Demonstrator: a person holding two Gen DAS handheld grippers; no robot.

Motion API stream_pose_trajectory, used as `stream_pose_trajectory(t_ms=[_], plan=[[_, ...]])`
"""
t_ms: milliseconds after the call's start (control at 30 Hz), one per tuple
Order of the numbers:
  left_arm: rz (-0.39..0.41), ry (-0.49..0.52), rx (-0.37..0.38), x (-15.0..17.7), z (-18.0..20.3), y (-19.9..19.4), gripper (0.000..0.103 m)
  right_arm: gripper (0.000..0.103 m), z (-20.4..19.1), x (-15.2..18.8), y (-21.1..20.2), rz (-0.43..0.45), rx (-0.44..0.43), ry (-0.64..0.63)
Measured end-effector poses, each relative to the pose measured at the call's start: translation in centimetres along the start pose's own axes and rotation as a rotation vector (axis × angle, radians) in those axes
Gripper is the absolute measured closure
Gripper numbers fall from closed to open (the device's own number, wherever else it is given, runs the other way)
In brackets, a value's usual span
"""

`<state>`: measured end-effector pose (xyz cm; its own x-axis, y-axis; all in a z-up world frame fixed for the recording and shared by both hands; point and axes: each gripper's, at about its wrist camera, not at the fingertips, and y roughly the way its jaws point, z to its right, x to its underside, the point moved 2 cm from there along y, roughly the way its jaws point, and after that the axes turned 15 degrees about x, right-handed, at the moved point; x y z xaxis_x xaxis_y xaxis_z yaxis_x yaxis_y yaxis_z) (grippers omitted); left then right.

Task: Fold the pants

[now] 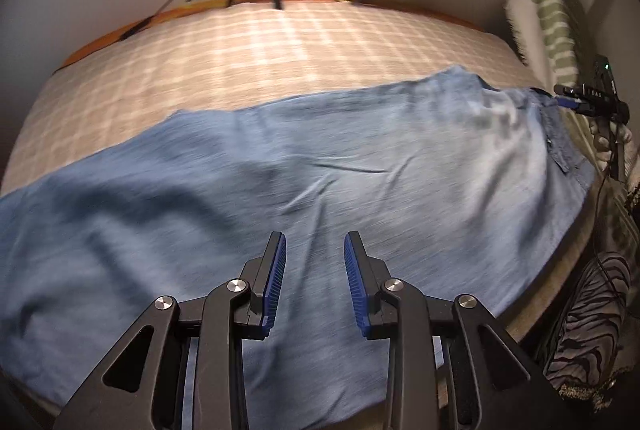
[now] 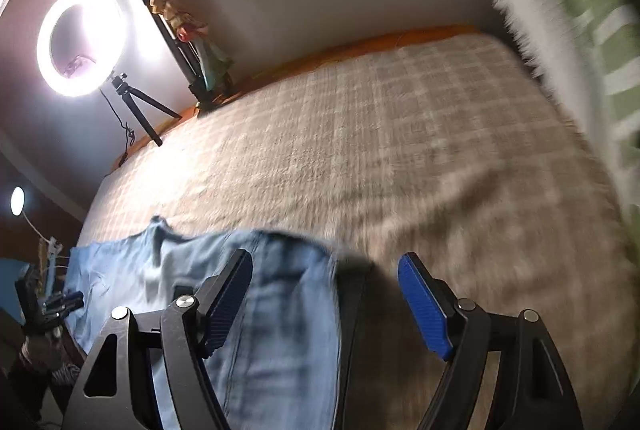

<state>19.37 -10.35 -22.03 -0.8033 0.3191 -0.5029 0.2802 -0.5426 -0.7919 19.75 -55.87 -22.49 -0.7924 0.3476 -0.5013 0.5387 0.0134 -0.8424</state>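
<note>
So the light blue denim pants are lying flat across the beige checked bedspread. Left black gripper with blue pads hovers over the fabric, jaws spread, holding nothing. Right gripper is spread wide too, over the pants' edge.

No text, label, brand or number can be read in either wrist view.
</note>
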Motion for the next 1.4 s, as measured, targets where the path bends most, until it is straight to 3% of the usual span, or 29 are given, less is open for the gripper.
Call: stream_pose_trajectory(t_ms=[133,233,367,400,467,567,667,800,967,1100,1133,1200,1233,1267,1400], plan=[[0.048,-0.069,-0.06,0.4,-2.0,-1.6,0.075,0.025,0.2,-0.3,3.0,-0.029,-0.064,0.005],[0.084,-0.143,-0.085,0.7,-3.8,-2.6,0.075,0.024,0.1,-0.1,3.9,-0.036,-0.162,0.015],[0.098,-0.199,-0.138,1.2,-5.8,-3.1,0.075,0.024,-0.5,0.3,4.1,-0.025,-0.185,-0.022],[0.096,-0.207,-0.155,1.3,-6.2,-3.1,0.075,0.03,-0.6,0.4,4.1,-0.034,-0.21,-0.018],[0.098,-0.225,-0.174,1.5,-6.9,-3.0,0.075,0.07,-0.8,0.7,4.3,-0.067,-0.252,-0.003],[0.111,-0.26,-0.183,1.6,-7.8,-3.0,0.075,0.085,-1.7,1.4,3.1,-0.03,-0.192,-0.025],[0.118,-0.272,-0.199,1.6,-8.2,-3.1,0.075,0.09,-2.5,1.2,-0.4,0.065,-0.139,-0.036],[0.128,-0.26,-0.214,1.5,-8.2,-3.4,0.075,0.092,-2.2,1.2,-4.0,0.158,-0.057,-0.073],[0.126,-0.27,-0.212,1.6,-8.8,-3.4,0.075,0.092,-1.1,2.0,1.2,0.04,0.05,-0.067],[0.098,-0.284,-0.195,2.0,-9.1,-2.7,0.075,0.091,-1.0,1.5,3.2,0.003,0.086,-0.089],[0.091,-0.286,-0.191,2.1,-9.2,-2.6,0.075,0.089,-1.1,1.4,3.3,-0.008,0.098,-0.104],[0.085,-0.28,-0.192,2.0,-9.1,-2.7,0.075,0.073,-1.1,0.9,2.6,-0.01,0.17,-0.133],[0.089,-0.275,-0.193,1.9,-9.0,-2.9,0.075,0.055,-1.3,0.5,2.3,-0.003,0.205,-0.136],[0.093,-0.273,-0.195,1.8,-9.1,-3.2,0.075,0.047,-1.0,0.2,1.2,0.014,0.239,-0.125],[0.128,-0.277,-0.205,1.2,-9.7,-5.2,0.075,0.045,-1.7,0.3,-2.7,0.086,0.247,-0.147]])
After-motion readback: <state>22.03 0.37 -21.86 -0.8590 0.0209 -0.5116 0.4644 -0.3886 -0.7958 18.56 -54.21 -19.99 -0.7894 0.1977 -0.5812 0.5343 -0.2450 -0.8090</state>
